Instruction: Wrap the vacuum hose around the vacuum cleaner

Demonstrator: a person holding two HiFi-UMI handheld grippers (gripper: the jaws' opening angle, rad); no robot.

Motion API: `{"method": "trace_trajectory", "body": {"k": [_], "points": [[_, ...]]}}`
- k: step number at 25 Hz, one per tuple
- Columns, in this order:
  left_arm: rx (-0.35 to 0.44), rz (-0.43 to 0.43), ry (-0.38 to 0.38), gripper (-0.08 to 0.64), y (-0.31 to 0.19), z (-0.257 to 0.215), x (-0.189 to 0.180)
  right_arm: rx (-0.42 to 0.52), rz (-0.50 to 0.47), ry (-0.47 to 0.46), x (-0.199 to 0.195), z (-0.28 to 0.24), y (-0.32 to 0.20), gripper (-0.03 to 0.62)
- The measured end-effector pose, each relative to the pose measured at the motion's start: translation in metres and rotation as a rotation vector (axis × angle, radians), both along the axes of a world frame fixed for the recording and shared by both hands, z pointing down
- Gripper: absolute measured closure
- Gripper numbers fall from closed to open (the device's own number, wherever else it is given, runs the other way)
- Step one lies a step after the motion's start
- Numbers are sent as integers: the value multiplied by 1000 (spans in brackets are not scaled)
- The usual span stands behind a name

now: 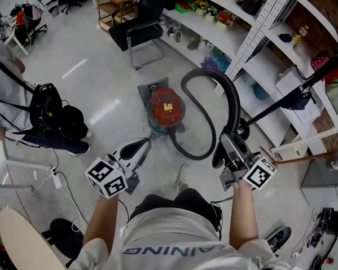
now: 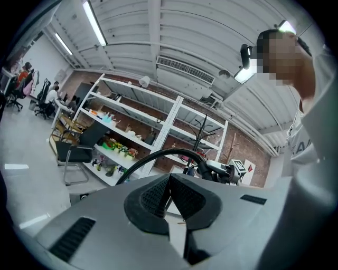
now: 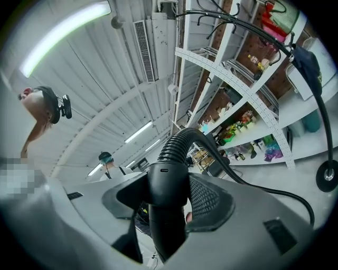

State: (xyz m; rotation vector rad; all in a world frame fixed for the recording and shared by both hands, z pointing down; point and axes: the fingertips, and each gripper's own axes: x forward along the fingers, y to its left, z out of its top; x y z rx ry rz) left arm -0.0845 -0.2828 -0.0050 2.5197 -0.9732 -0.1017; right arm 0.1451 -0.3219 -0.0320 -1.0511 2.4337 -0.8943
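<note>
The red vacuum cleaner (image 1: pixel 166 108) stands on the floor ahead of me. Its black ribbed hose (image 1: pixel 232 101) leaves the body low, loops across the floor, arches up and comes down to my right gripper (image 1: pixel 229 142). In the right gripper view that gripper (image 3: pixel 168 203) is shut on the hose's smooth black end cuff (image 3: pixel 167 182). My left gripper (image 1: pixel 142 146) hovers left of the floor loop, near the vacuum. The left gripper view shows it (image 2: pixel 170 196) shut with its pads together and nothing held, and the hose (image 2: pixel 158 154) arches beyond it.
White shelving (image 1: pixel 258 51) with small goods runs along the right. A black coat stand (image 1: pixel 307 82) leans in front of it. A black chair (image 1: pixel 138 23) stands behind the vacuum. A person with a black bag (image 1: pixel 46 111) stands at the left. A round table edge (image 1: pixel 22 242) is at the lower left.
</note>
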Motion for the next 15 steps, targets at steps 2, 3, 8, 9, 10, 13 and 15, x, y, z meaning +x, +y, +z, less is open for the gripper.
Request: {"method": "trace_trajectory", "body": {"k": [2,3,8,9,10,13,15], "points": [[6,-10,-12,543,-18,-1,7,-2,-7,-2,7,2,-23,353],[6,-19,-16,543,-29,-1,10,-4,-13,0,10,3,-36,353],[1,-67,-47,543,-83,-1,31,-7,-71,35,25,13,-101,353],[1,-77,-54,543,-96,-2,38,-10,-83,35,30,13,-114,353],[2,-88,-59,543,-108,-4,44,-14,-94,32,36,14,-128,353],[3,-119,-65,543,-140,-10,62,-29,-122,35,52,18,-165,353],[1,-135,-72,543,-155,-10,71,-28,-145,62,57,23,-185,353]]}}
